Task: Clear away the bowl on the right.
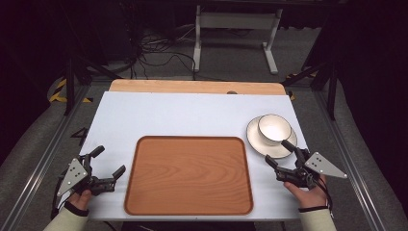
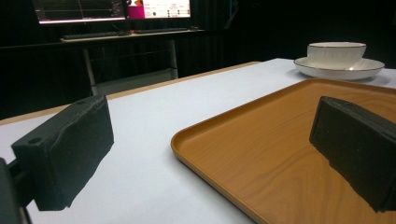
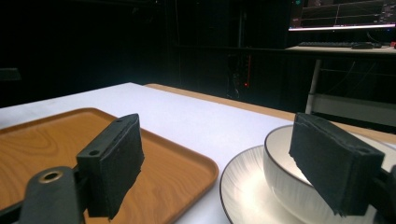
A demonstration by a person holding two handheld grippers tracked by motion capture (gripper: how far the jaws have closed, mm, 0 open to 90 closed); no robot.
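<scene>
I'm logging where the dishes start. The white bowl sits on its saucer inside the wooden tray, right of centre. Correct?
Not quite. The bowl does sit on its saucer, but on the white table, to the right of the wooden tray, not inside it. The high view shows this.

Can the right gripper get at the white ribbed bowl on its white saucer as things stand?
Probably yes. The right gripper is open just in front of the white ribbed bowl, one jaw already over the white saucer, with nothing between them; the wooden tray lies off to the side.

One wooden tray (image 1: 188, 175), one white bowl (image 1: 273, 128), one saucer (image 1: 253, 135), and two tools.
</scene>
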